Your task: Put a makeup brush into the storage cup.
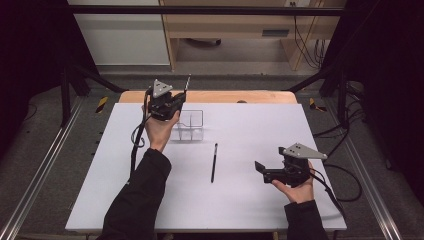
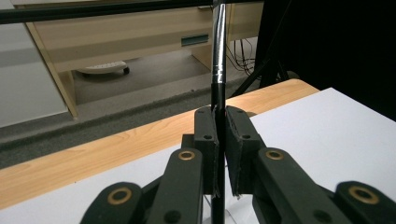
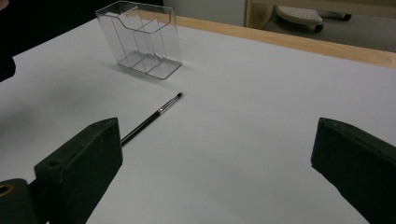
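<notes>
My left gripper point(image 1: 176, 104) is held up at the far left of the white sheet, just left of a clear plastic organizer point(image 1: 190, 125). Its jaws are shut on a thin black brush with a silver ferrule point(image 2: 218, 56), which points up and away point(image 1: 187, 82). A second black brush point(image 1: 214, 162) lies flat on the sheet in the middle, its tip toward the organizer point(image 3: 142, 41). My right gripper point(image 1: 261, 169) rests low at the right, open, with nothing between its jaws; the lying brush point(image 3: 152, 118) shows ahead of it.
The white sheet point(image 1: 250, 130) covers a wooden table point(image 1: 240, 96) whose far edge shows bare wood. Black frame bars point(image 1: 200, 10) cross above. Beyond stand a wooden desk point(image 1: 230, 25) and cables point(image 1: 307, 45) on the floor.
</notes>
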The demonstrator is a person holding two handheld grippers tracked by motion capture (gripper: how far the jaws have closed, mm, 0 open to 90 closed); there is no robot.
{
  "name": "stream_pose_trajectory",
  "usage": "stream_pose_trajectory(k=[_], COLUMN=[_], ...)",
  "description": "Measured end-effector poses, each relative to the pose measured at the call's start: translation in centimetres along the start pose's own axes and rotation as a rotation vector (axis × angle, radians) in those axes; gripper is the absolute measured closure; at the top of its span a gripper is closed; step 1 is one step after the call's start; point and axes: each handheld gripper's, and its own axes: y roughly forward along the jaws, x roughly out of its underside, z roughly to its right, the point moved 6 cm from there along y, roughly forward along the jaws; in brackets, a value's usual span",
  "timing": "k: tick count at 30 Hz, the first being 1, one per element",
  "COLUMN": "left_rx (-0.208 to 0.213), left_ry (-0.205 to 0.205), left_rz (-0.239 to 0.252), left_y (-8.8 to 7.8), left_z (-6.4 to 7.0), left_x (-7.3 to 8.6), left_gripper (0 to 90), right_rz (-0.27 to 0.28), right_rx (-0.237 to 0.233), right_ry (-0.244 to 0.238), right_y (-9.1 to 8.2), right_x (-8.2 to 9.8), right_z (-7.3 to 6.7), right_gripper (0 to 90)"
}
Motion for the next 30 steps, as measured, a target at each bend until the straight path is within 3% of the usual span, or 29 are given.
stream_pose_trajectory(k=[15, 30], left_rx=[-0.009, -0.015], left_ry=[0.003, 0.009], left_rz=[-0.008, -0.029], left_y=[2.3, 4.0], left_z=[-0.4, -0.7], left_x=[0.0, 1.4], left_gripper=[83.2, 83.2], right_rz=[0.007, 0.009], right_rx=[0.001, 0.001], right_ry=[-0.001, 0.004], right_y=[-0.1, 0.0], right_x=[-0.1, -0.1], right_z=[0.1, 0.0], right_gripper=[2.6, 2.7])
